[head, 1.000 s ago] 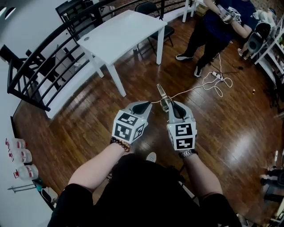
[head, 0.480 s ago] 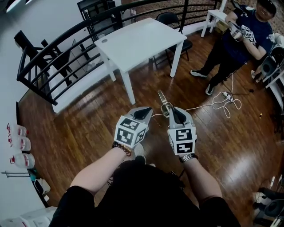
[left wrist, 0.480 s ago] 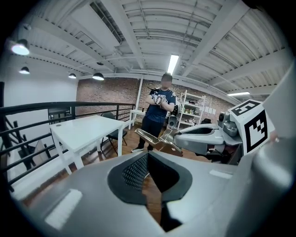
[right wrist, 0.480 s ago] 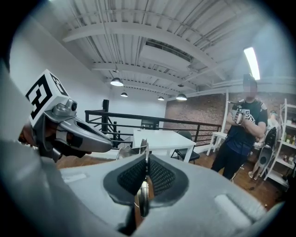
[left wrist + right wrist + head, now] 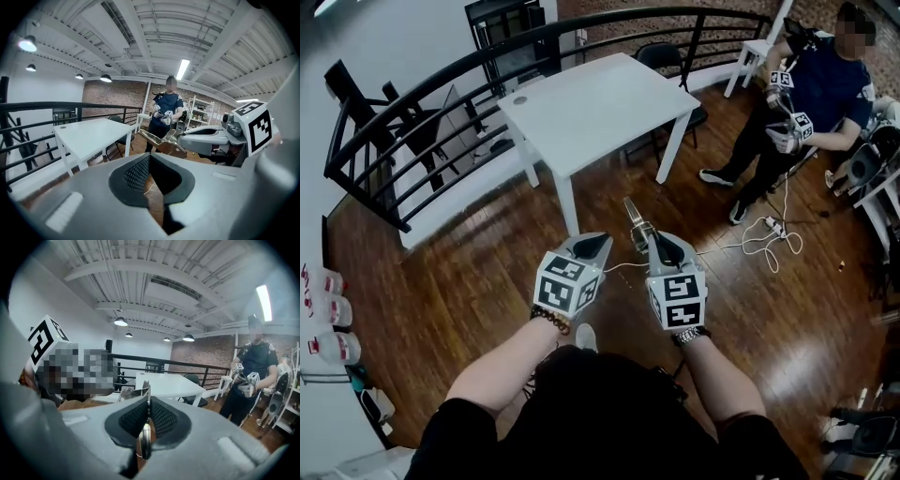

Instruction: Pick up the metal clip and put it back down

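My right gripper is shut on the metal clip, a silvery spring clip that sticks out forward and up from its pads, held in the air above the wooden floor. In the right gripper view the clip shows edge-on, pinched between the two mesh pads. My left gripper hangs just left of it at the same height, shut with nothing in it. The left gripper view shows the clip and the right gripper's body to its right.
A white table stands ahead, with a black railing behind it and a black chair at its far side. A person with grippers is at the upper right. A white cable lies on the floor. Bottles sit far left.
Both grippers stay side by side with the clip still pinched in the right one. The head view has shifted, so the white table now lies closer in front of the grippers.
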Tool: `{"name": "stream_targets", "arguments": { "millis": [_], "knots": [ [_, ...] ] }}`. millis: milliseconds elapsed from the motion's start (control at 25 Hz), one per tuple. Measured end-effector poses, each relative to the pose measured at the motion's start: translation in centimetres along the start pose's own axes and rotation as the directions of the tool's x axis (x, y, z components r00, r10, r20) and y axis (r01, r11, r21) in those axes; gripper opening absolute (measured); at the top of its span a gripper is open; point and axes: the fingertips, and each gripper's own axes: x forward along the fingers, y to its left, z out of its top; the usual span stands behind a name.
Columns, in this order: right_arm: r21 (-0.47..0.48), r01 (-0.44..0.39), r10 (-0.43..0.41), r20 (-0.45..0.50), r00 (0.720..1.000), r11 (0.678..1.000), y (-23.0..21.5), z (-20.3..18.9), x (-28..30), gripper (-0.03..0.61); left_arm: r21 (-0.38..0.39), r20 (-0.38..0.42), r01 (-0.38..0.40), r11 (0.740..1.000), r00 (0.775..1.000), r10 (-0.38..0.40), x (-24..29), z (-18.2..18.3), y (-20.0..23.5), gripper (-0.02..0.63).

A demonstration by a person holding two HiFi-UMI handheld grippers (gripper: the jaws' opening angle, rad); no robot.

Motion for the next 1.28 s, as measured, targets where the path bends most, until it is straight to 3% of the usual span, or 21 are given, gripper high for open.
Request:
{"name": "stream_targets", "arguments": {
  "millis": [440, 720, 1280],
  "knots": [
    [-0.002, 0.008, -0.008, -0.008, 1.000, 1.000, 0.0, 4.5, 7.2, -0.005, -0.014, 0.028, 0.021, 1.000, 0.999, -0.020, 1.9, 3.7, 6.9, 0.017],
    [-0.013, -0.012, 0.012, -0.010, 1.000, 1.000, -0.4, 5.5, 10.0, -0.005, -0.021, 0.047, 0.004, 1.000, 0.999, -0.003, 3.1, 5.1, 8.9, 0.017],
    [-0.046, -0.162, 0.163, 0.012, 0.987, 0.986, -10.1, 4.9, 18.0, -0.005, -0.061, 0.030, -0.135, 0.989, 0.990, 0.137, 14.5, 8.5, 10.6, 0.017]
  ]
}}
